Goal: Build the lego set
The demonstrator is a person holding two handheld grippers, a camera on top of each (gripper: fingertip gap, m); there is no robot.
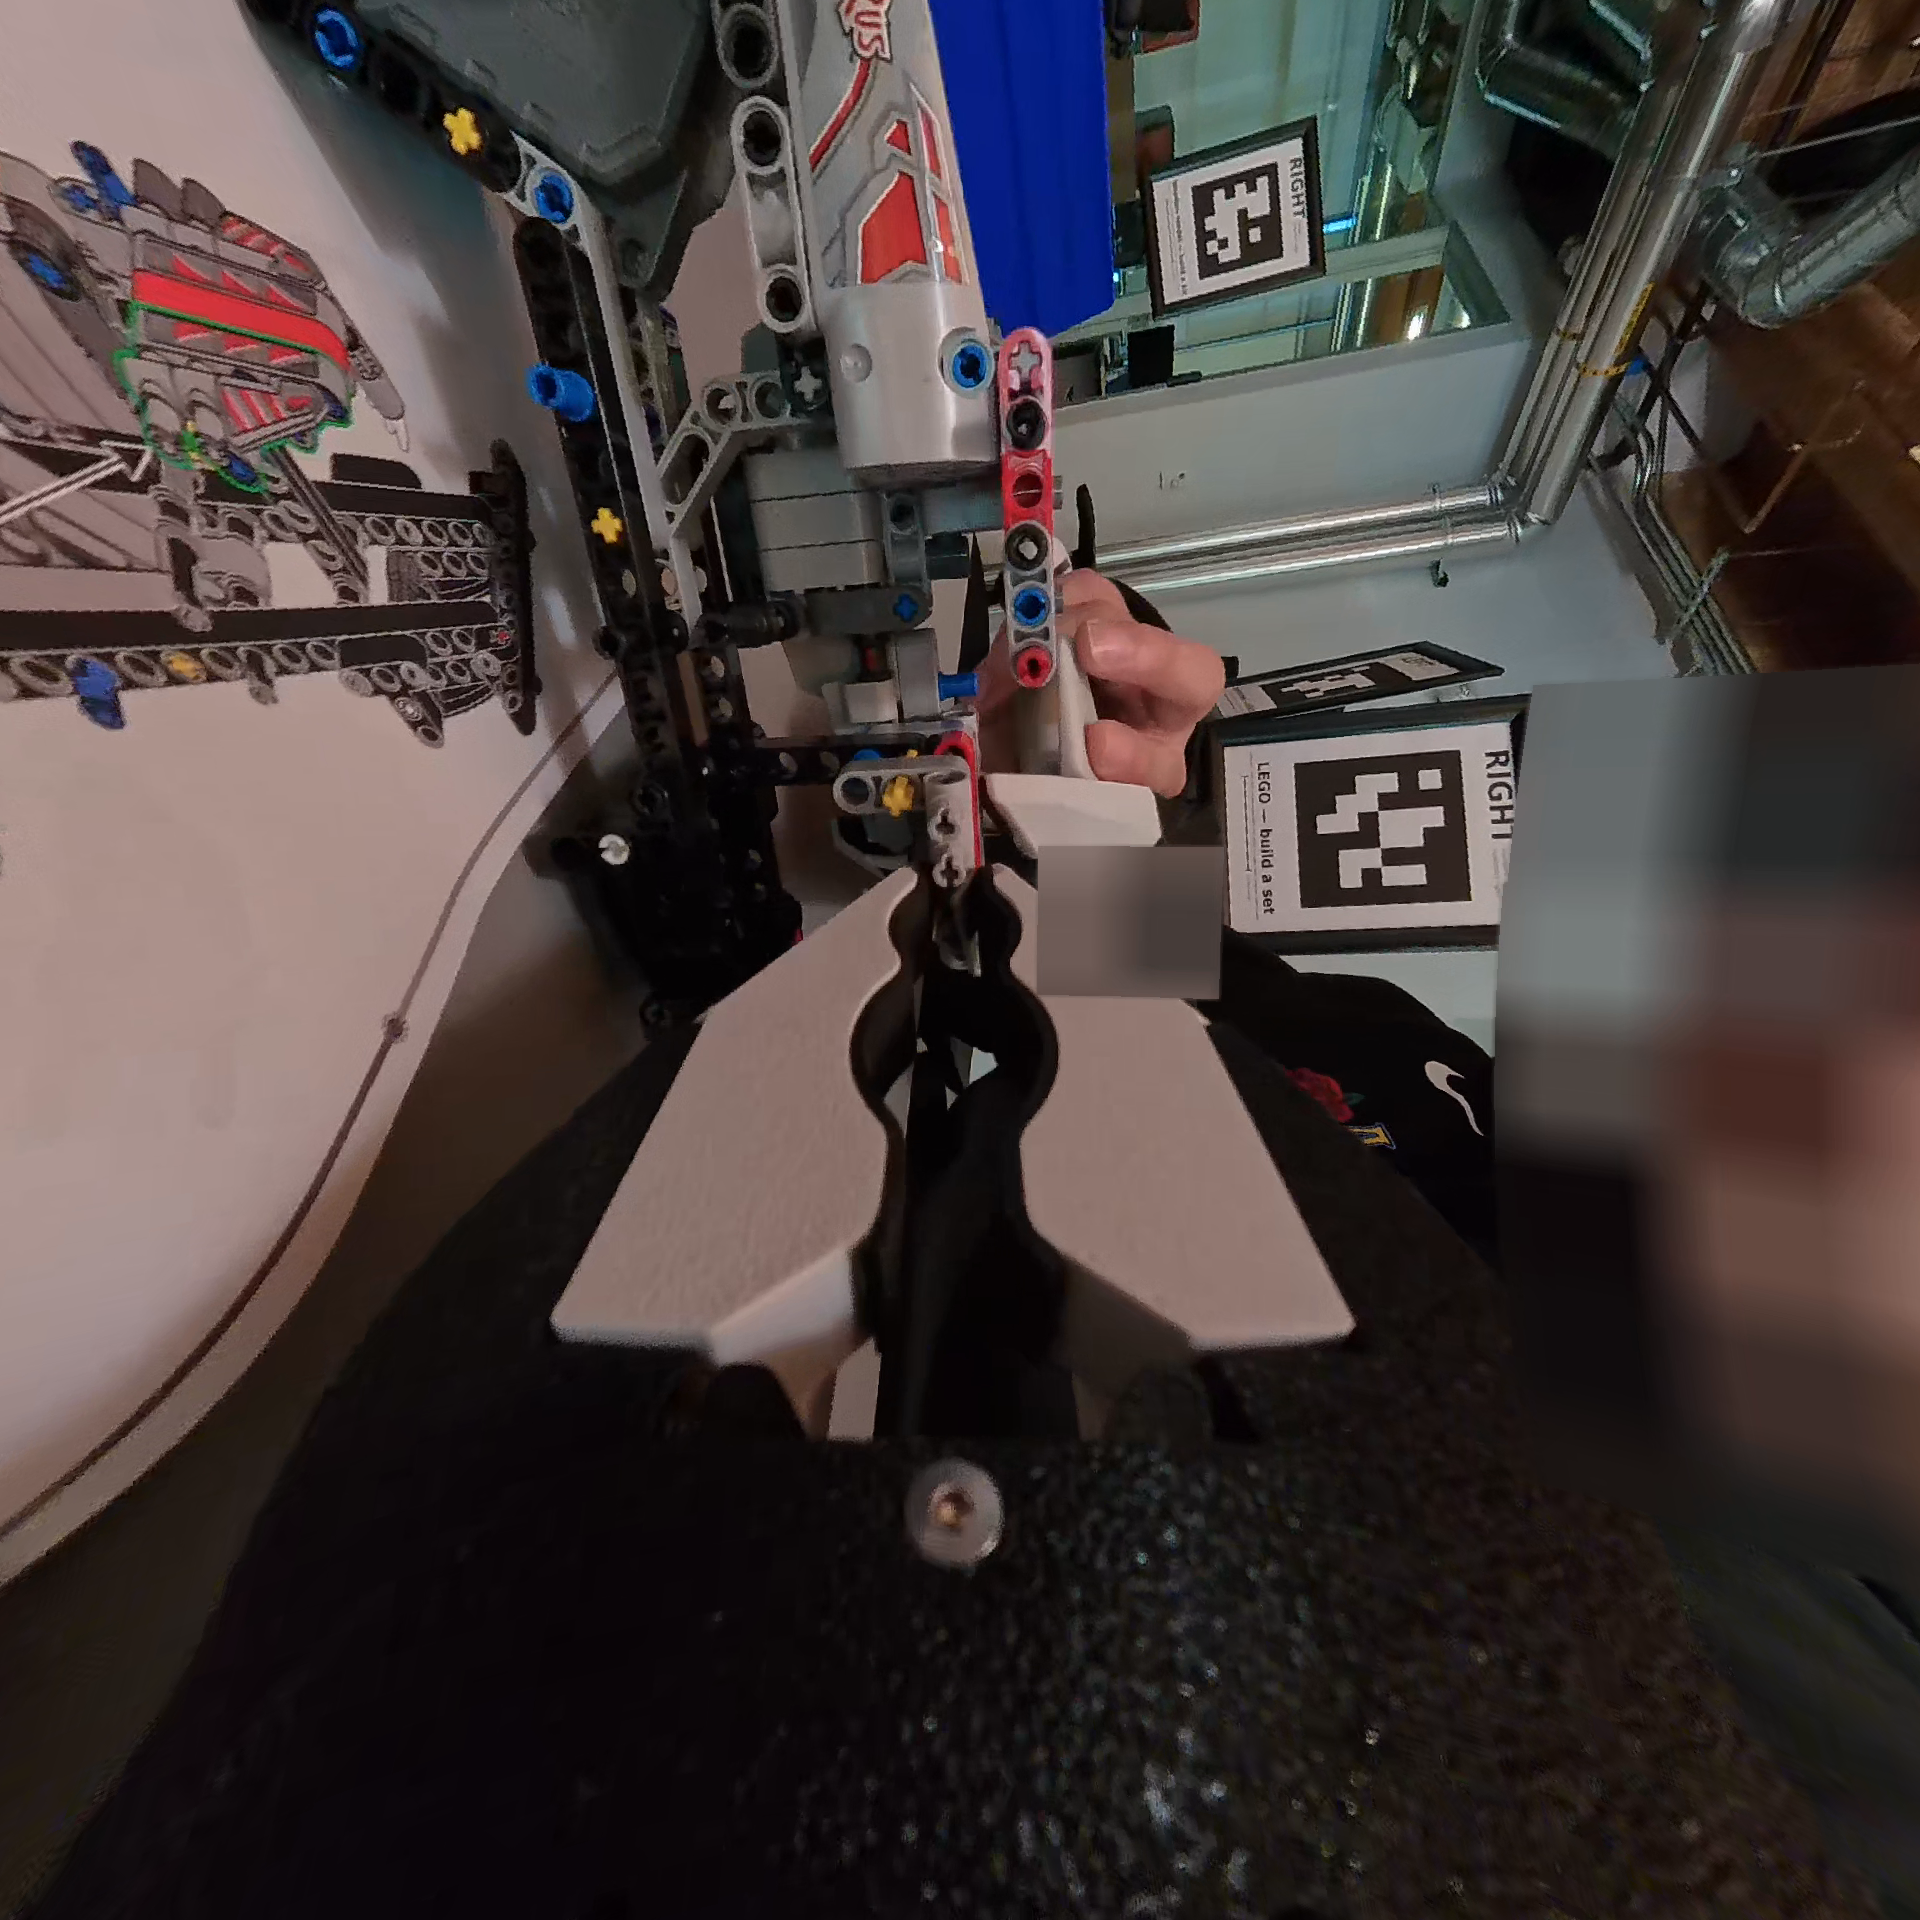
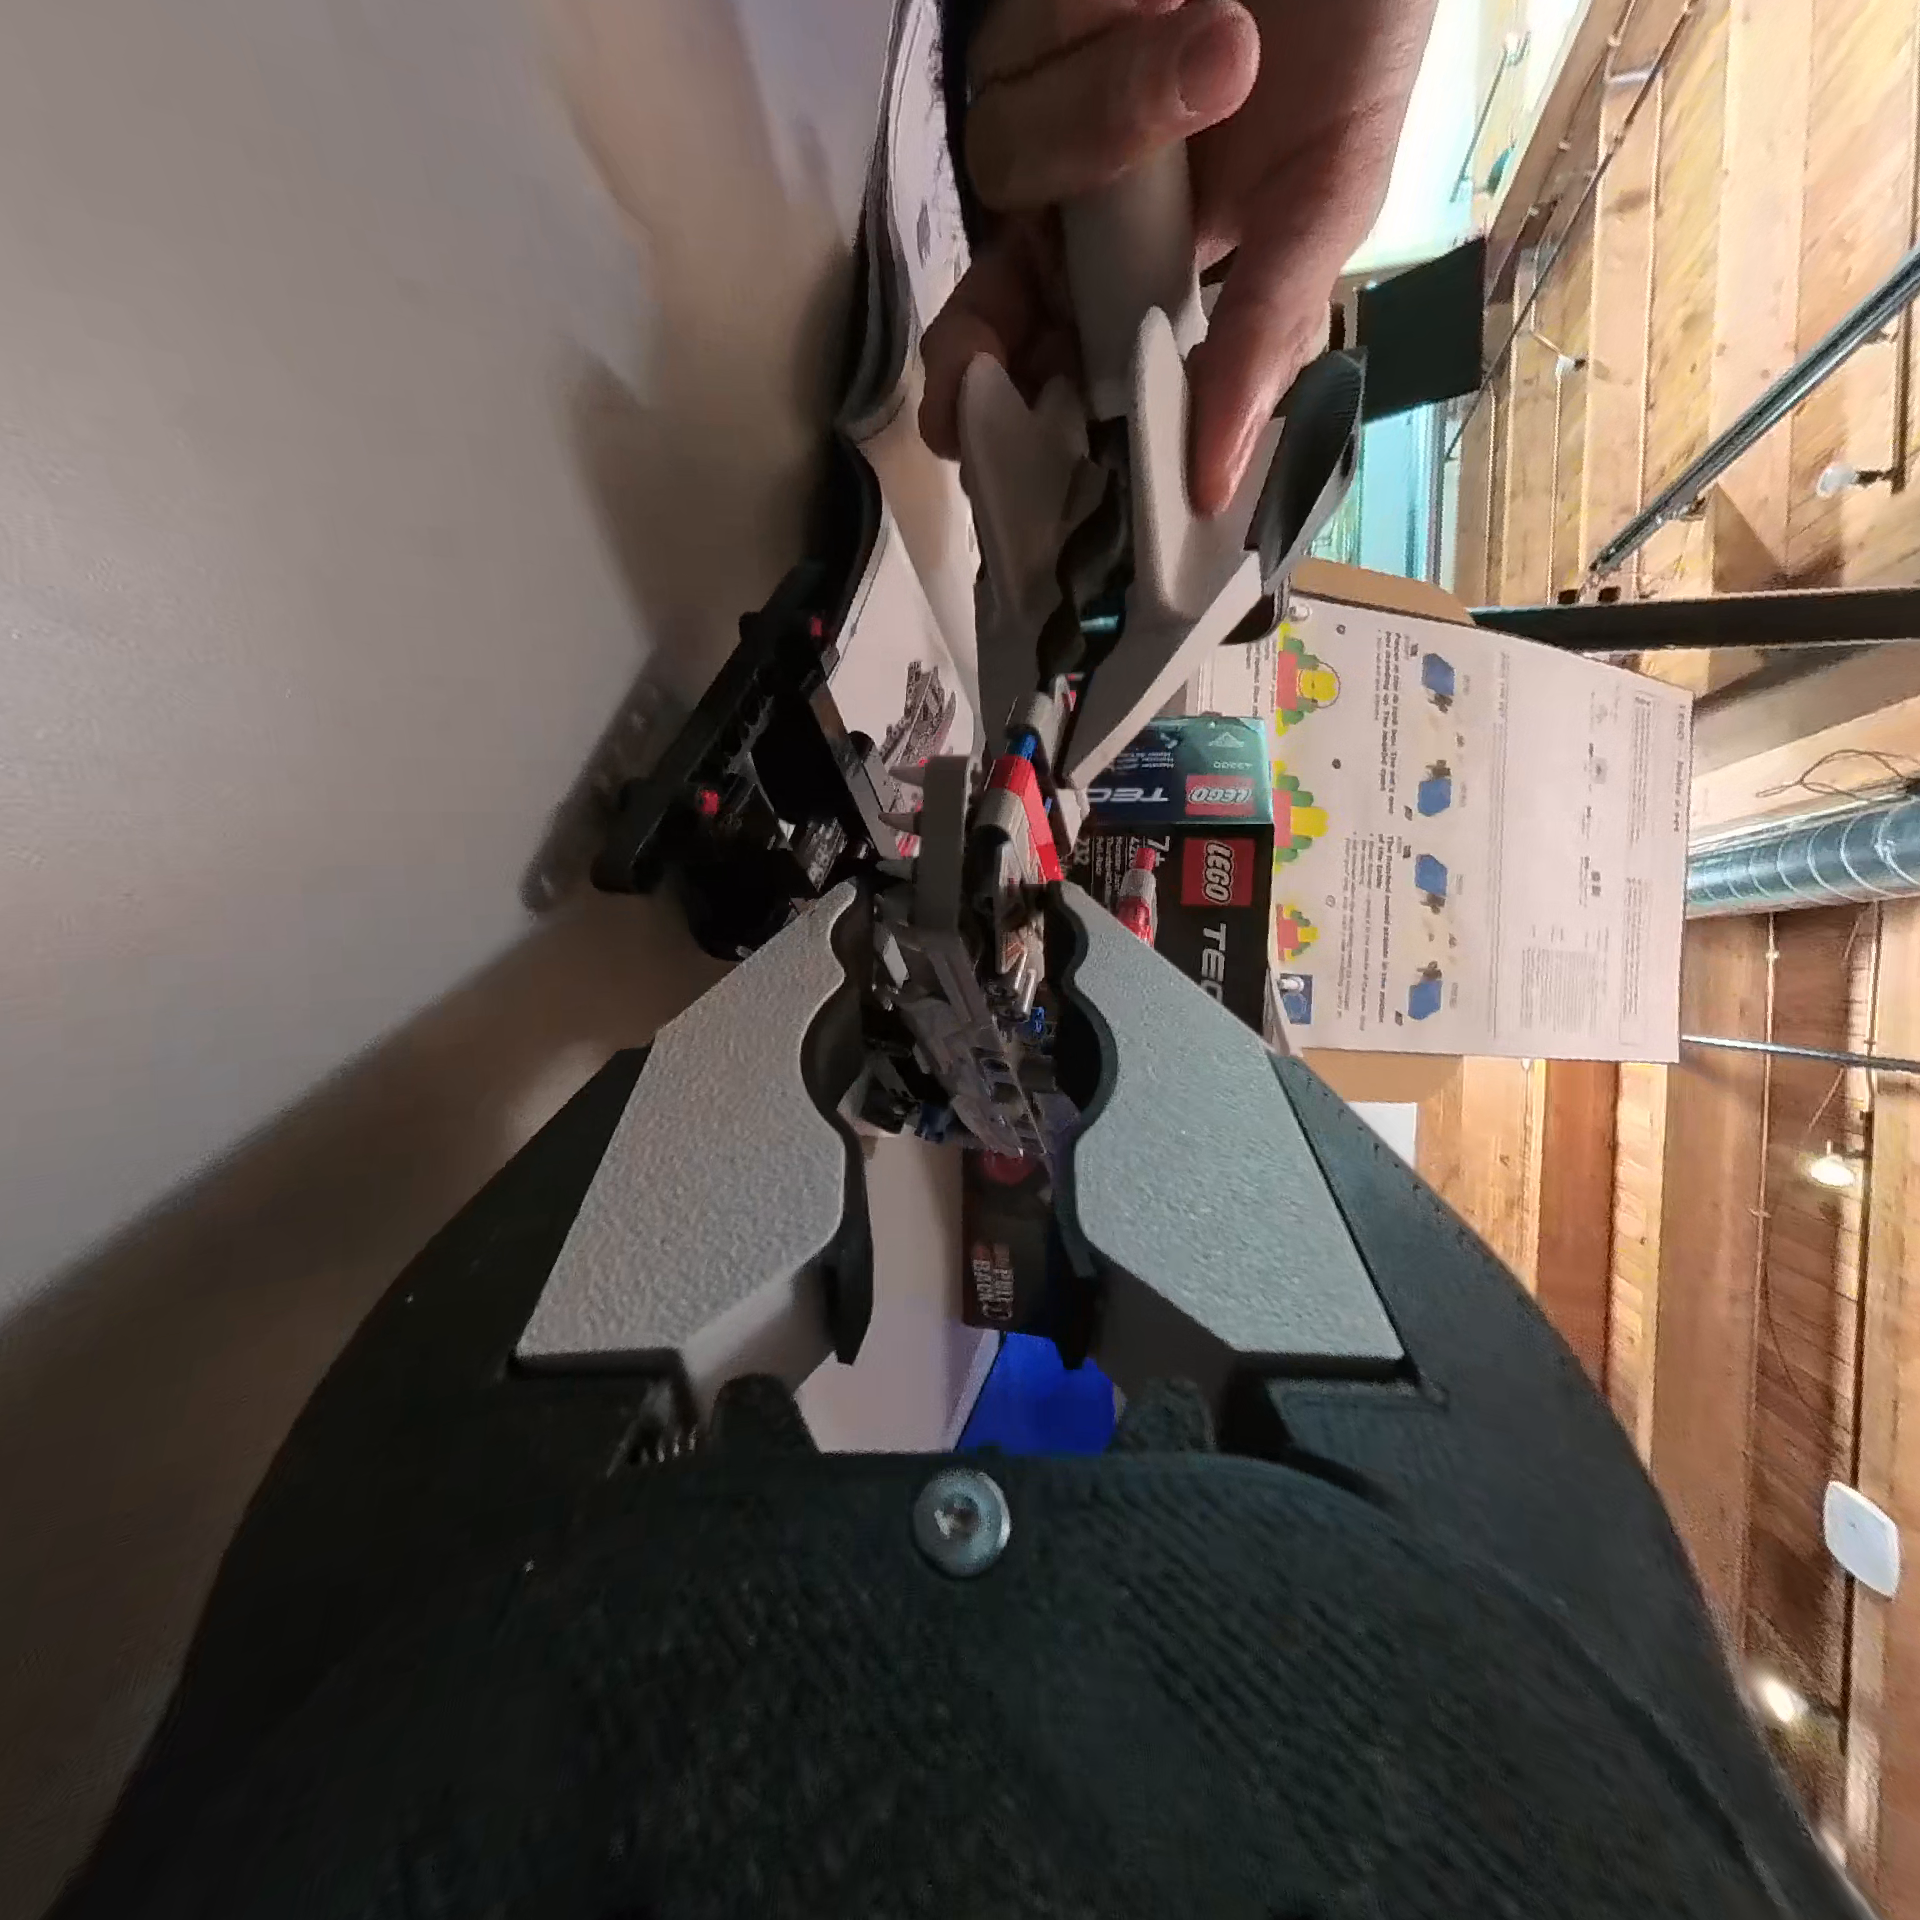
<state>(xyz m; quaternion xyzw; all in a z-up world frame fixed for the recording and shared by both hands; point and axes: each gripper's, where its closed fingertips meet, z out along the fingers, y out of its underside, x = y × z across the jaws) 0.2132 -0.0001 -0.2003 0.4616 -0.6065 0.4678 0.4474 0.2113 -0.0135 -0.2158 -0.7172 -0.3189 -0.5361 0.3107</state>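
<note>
The Lego Technic model (image 1: 894, 416) has a grey panel with red markings, black beams (image 1: 623, 582) and a red beam (image 1: 1027, 520) with blue and black pins. My left gripper (image 1: 951, 883) is shut on a small grey piece with a red strip (image 1: 951, 810) at the model's near end. My right gripper (image 2: 961, 925) is closed around the model's grey and red body (image 2: 966, 997). It also shows in the left wrist view (image 1: 1070, 800), held by a hand just right of the red beam. The left gripper shows in the right wrist view (image 2: 1039, 696), coming in from above.
The open instruction booklet (image 1: 208, 468) lies on the white table (image 1: 208, 987) beside the model. A black Lego box (image 2: 1195, 862) and a printed sheet on cardboard (image 2: 1475, 831) stand behind. Two framed marker cards (image 1: 1361, 831) (image 1: 1236, 218) stand at the right. Both grippers' tips are close together, under 4 cm apart.
</note>
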